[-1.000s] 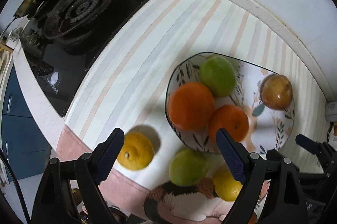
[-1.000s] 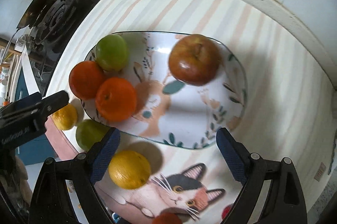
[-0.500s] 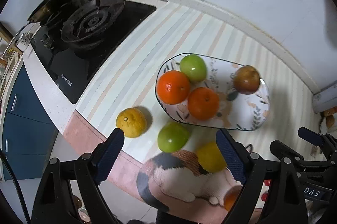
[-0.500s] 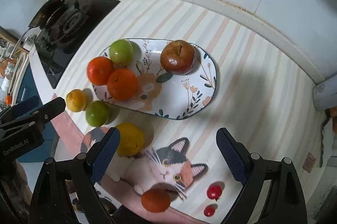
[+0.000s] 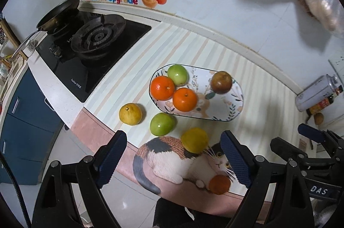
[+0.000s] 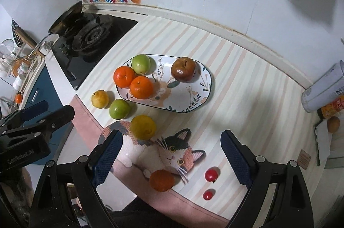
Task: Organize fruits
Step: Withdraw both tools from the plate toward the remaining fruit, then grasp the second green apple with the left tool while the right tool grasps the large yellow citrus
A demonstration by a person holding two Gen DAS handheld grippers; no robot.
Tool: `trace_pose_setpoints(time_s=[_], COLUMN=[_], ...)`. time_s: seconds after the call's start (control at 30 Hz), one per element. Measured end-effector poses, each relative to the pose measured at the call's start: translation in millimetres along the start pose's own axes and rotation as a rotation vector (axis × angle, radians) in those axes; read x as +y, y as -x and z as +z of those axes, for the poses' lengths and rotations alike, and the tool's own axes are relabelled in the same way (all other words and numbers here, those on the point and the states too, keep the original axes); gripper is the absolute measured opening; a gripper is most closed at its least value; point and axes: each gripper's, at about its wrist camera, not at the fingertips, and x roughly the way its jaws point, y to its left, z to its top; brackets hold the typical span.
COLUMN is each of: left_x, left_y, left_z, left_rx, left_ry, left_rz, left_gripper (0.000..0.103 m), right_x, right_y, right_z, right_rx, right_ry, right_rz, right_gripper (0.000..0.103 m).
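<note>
Right wrist | plate point(image 6: 202, 97): two oranges, green fruit, brown apple point(image 6: 183, 69) | both grippers point(image 6: 171, 155) point(image 5: 172, 158) spread, empty

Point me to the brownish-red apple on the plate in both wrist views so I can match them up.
Left wrist view: the brownish-red apple sits at the right end of the plate, right of centre.
Right wrist view: the same apple lies at the plate's far right end, just above centre.
Shared landmark: the two oranges touching at the plate's left end.
</note>
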Motion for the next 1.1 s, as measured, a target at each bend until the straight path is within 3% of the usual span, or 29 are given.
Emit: trace_pose_setpoints(time_s=[0.23, 0.4, 0.43, 0.47, 0.57, 0.77, 0.87, 1.03, 1.1], left_x=[-4, -1, 2, 4, 18, 54, 71, 83, 83], left_y=[24, 25, 23, 20, 8, -41, -73, -119, -135], left_z=[-8, -10, -9, -8, -3, 4, 7, 12, 12], left_rx=[-0.036, -0.047, -0.046, -0.043, -0.042, 0.032, 0.1, 0.2, 0.233], left_ry=[0.001, 0.012, 0.014, 0.014, 0.027, 0.068, 0.096, 0.124, 0.123], left_rz=[-0.025, -0.017, -0.003, 0.011, 0.056, 0.144, 0.136, 0.106, 0.082], left_gripper=[0.089, 0.089, 0.095, 0.103, 0.103, 0.102, 0.102, 0.102, 0.102], right_x=[-3, -4, -3, -2, 3, 21, 31, 41, 44], right_y=[20, 12, 7, -1, -29, -120, -172, -224, -236], right_z=[-9, -11, -10, -9, -7, -8, -10, -11, -11], right_rx=[-0.022, -0.009, -0.002, 0.012, 0.054, 0.187, 0.261, 0.311, 0.327], right_ry=[-0.023, -0.048, -0.051, -0.053, -0.062, -0.096, -0.11, -0.126, -0.126], right_rz=[0.015, 0.037, 0.041, 0.051, 0.079, 0.135, 0.131, 0.123, 0.133], right_gripper=[0.095, 0.095, 0.095, 0.095, 0.095, 0.095, 0.095, 0.093, 0.071])
